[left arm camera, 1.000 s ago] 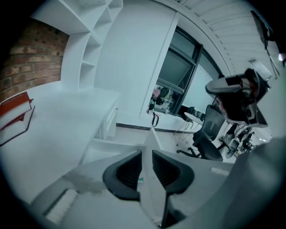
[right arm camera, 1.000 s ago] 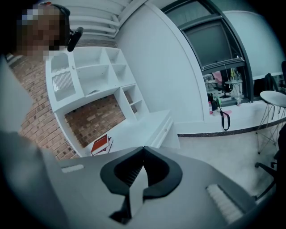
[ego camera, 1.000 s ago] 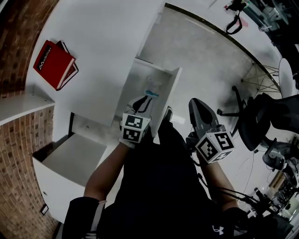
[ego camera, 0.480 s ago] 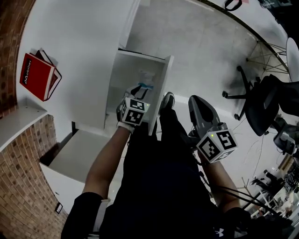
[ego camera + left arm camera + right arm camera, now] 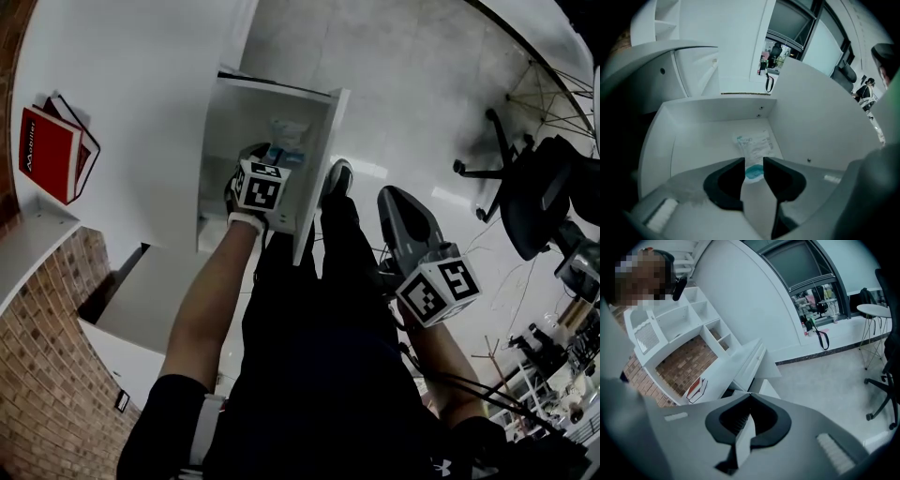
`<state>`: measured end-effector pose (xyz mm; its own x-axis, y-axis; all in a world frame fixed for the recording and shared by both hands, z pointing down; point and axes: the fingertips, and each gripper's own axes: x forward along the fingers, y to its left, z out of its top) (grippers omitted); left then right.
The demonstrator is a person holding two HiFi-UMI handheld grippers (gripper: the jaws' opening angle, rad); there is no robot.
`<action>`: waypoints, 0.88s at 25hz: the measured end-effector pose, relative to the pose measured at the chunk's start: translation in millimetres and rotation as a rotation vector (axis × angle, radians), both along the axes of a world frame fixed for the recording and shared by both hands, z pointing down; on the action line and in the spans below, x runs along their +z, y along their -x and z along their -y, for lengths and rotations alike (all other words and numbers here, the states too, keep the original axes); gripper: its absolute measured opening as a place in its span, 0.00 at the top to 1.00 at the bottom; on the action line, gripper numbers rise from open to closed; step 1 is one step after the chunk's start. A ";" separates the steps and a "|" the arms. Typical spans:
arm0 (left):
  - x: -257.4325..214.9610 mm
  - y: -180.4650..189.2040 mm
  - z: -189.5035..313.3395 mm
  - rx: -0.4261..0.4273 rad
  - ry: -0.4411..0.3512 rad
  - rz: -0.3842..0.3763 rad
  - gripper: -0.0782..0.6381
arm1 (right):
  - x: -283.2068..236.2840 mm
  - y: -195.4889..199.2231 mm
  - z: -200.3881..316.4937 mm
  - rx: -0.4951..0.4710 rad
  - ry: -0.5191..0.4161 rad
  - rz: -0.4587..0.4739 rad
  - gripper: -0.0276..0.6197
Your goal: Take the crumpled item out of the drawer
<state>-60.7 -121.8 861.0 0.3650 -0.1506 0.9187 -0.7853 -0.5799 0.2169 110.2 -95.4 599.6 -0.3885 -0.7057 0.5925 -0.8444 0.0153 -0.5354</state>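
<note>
The white drawer point(image 5: 319, 159) is pulled out from the white cabinet. On its floor lies the crumpled item point(image 5: 286, 141), a wrinkled white packet with a teal patch. My left gripper point(image 5: 265, 152) reaches down into the drawer just above the packet. In the left gripper view the packet point(image 5: 753, 145) shows on the floor past the left gripper point(image 5: 753, 161), whose jaws stand a little apart and hold nothing. The drawer's back wall point(image 5: 717, 110) is bare. My right gripper point(image 5: 396, 197) hangs outside the drawer above the floor; in its own view the right gripper point(image 5: 750, 395) has its jaws together and empty.
A red book point(image 5: 52, 155) lies on the white cabinet top at the left. A brick wall point(image 5: 47, 375) runs along the lower left, beside a lower white shelf point(image 5: 150, 300). A black office chair point(image 5: 539, 197) stands on the grey floor at the right.
My left gripper has moved forward and down into the drawer, over the packet. The right gripper has stayed about where it was.
</note>
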 end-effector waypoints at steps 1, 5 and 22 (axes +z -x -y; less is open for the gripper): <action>5.1 1.4 0.9 -0.002 0.002 0.005 0.71 | 3.6 -0.4 -0.1 0.000 0.006 0.001 0.95; 22.6 4.1 2.1 -0.016 0.021 0.015 0.71 | 15.4 -3.5 -3.1 0.000 0.028 0.001 0.95; 28.9 -1.7 1.6 -0.021 0.042 0.032 0.82 | 23.8 -14.2 -11.2 -0.008 0.050 -0.011 0.95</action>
